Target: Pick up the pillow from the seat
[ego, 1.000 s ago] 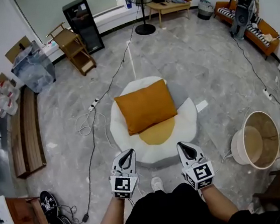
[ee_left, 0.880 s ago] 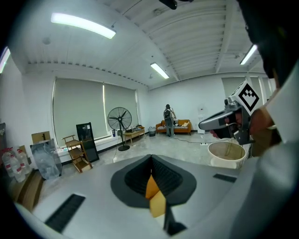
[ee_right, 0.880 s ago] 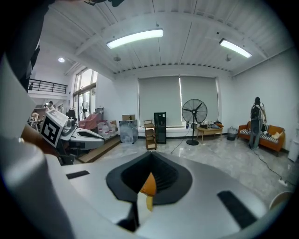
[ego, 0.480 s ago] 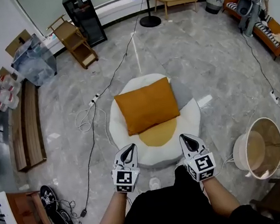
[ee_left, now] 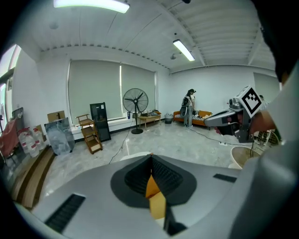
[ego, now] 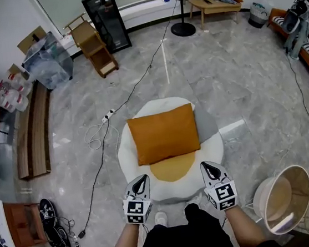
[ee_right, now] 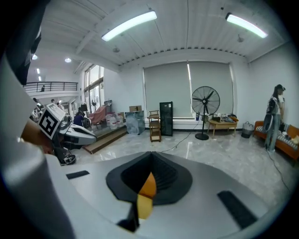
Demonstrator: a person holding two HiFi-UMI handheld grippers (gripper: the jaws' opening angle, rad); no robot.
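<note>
So far nothing is lifted: the pillow (ego: 163, 133) lies on the seat (ego: 208, 148), while the left hand-held gripper (ego: 139, 184) and the right hand-held gripper (ego: 210, 171) hover short of it, both closed and empty.

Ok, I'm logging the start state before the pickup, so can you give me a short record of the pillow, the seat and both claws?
pillow: orange, lying flat on the seat, covering part of its yellow centre
seat: white, rounded, low
left claw: shut, empty, at the seat's near edge, apart from the pillow
right claw: shut, empty, at the seat's near edge, apart from the pillow
task state: pillow not yet picked up
</note>
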